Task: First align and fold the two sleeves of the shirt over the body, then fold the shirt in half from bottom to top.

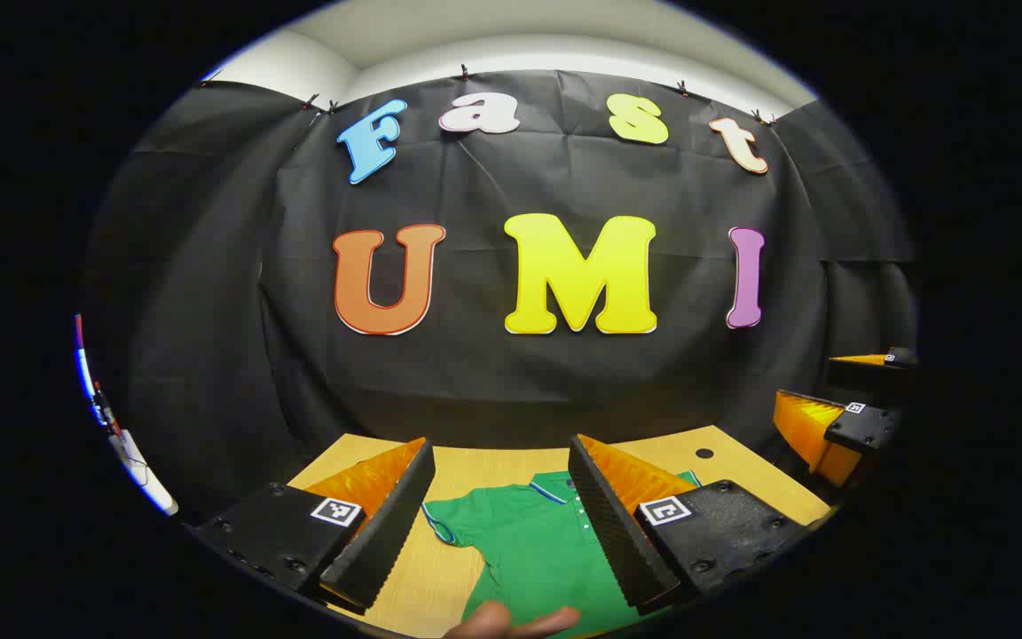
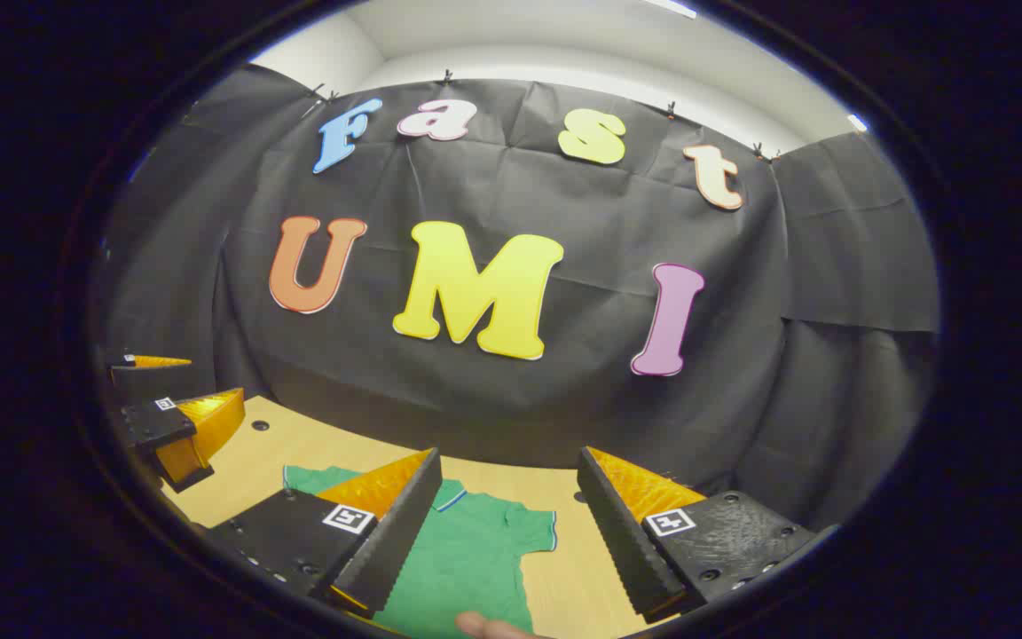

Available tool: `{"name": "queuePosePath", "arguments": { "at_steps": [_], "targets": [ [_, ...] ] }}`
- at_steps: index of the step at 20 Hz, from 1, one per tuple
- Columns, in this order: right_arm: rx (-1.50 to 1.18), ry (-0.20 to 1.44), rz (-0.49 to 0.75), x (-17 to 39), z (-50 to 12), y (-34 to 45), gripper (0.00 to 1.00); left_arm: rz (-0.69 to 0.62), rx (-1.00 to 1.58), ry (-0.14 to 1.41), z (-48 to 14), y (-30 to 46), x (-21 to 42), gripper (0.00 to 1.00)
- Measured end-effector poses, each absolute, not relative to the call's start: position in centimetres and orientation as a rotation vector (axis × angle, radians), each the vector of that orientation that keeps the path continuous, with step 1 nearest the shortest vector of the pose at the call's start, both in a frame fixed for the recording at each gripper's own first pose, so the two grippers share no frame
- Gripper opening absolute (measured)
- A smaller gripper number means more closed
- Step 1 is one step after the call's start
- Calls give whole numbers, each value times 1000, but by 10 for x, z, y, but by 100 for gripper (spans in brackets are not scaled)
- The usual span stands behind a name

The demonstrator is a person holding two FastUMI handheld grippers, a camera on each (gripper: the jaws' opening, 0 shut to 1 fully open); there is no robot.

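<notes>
A green polo shirt (image 1: 533,550) with blue-and-white trim lies flat on the wooden table (image 1: 475,461), collar toward the wall, short sleeves spread out. My left gripper (image 1: 500,519) hangs open above its collar and left sleeve, holding nothing. In the right gripper view the same shirt (image 2: 467,555) lies below my right gripper (image 2: 502,532), which is open and empty above the shirt's right sleeve. A fingertip (image 1: 511,621) shows at the bottom edge over the shirt. The right gripper (image 1: 839,417) appears at the far right of the left gripper view, and the left gripper (image 2: 169,417) at the far left of the right gripper view.
The table (image 2: 564,497) ends at the black cloth wall just behind the shirt's collar. Small dark holes (image 1: 703,453) mark the tabletop near the back. Bare wood lies on both sides of the shirt.
</notes>
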State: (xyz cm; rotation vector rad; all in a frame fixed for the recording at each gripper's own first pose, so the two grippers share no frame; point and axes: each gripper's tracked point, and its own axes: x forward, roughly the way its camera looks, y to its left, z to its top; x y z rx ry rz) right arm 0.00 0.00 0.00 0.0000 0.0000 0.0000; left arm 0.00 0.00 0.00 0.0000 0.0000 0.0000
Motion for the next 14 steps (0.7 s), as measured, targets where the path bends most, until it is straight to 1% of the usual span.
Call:
{"name": "queuePosePath", "arguments": {
  "at_steps": [2, 3, 5, 6, 7, 10, 11, 12, 13, 14],
  "targets": [
    [11, 2, 13, 2, 1, -4, 93, 8, 11, -21, 8, -5, -1, 98],
    [14, -1, 18, 3, 4, -6, 97, 11, 13, -26, 11, -8, -2, 98],
    [19, -10, 27, 5, 8, -11, 97, 20, 26, -25, 14, -16, -3, 98],
    [16, -11, 30, 6, 7, -14, 96, 25, 50, -25, 14, -18, -3, 100],
    [14, -10, 30, 7, 7, -17, 96, 25, 56, -31, 18, -20, -5, 98],
    [21, -1, 32, 10, 4, -26, 96, 11, 31, -30, 17, -32, -6, 97],
    [24, 2, 26, 10, 3, -31, 96, 12, 25, -22, 15, -34, -8, 98],
    [31, 3, 18, 10, 2, -37, 95, 8, 19, -13, 13, -38, -9, 100],
    [42, 4, 14, 9, 2, -42, 95, 7, 15, -7, 12, -42, -10, 98],
    [54, 6, 13, 10, 2, -46, 95, 5, 15, -7, 12, -46, -10, 98]
  ]
}}
